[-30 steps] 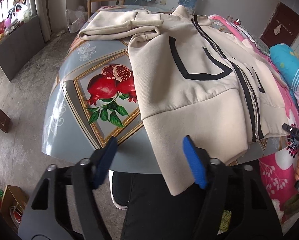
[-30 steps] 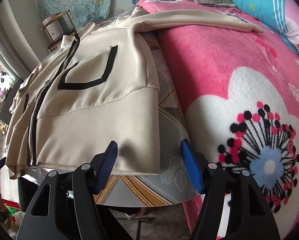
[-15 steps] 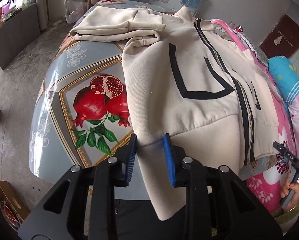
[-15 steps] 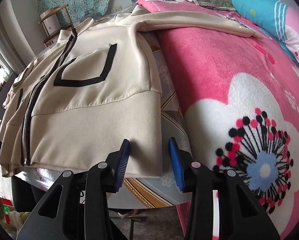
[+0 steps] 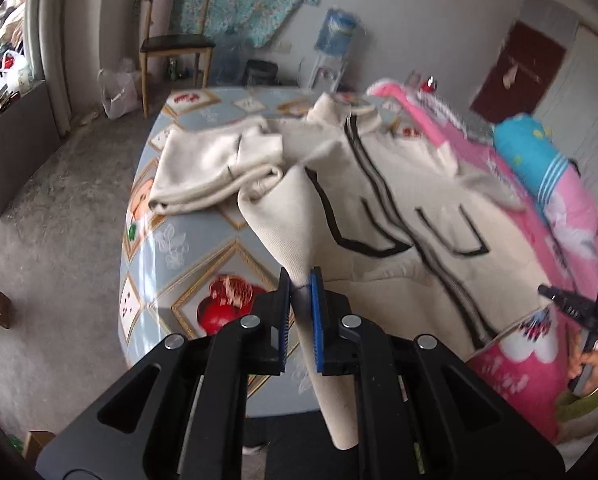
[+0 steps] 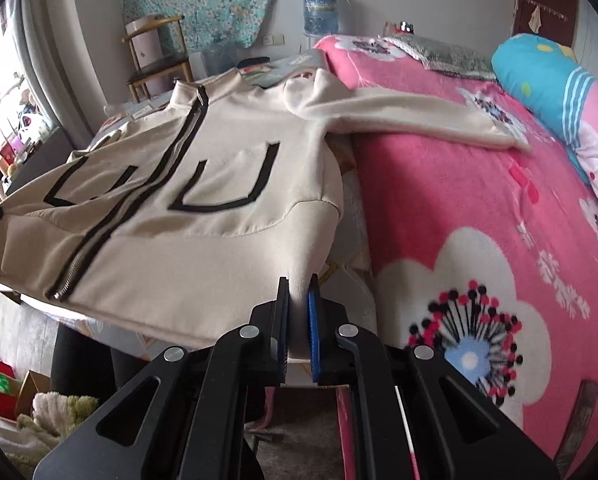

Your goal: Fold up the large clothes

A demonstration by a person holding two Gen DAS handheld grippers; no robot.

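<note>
In each gripper, jacket hem

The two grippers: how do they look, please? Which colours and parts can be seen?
Both the left gripper and the right gripper have black angular frames with cut-out slots, round silver bolts at the joints, and blue ribbed pads on the fingers.

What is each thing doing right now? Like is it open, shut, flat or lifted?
Left gripper: closing on the jacket hem.
Right gripper: shut on the hem.
Jacket: zipped, hem corners lifted, rest on the table.
Right sleeve: stretched across the pink blanket.
Left sleeve: bunched up.
</note>
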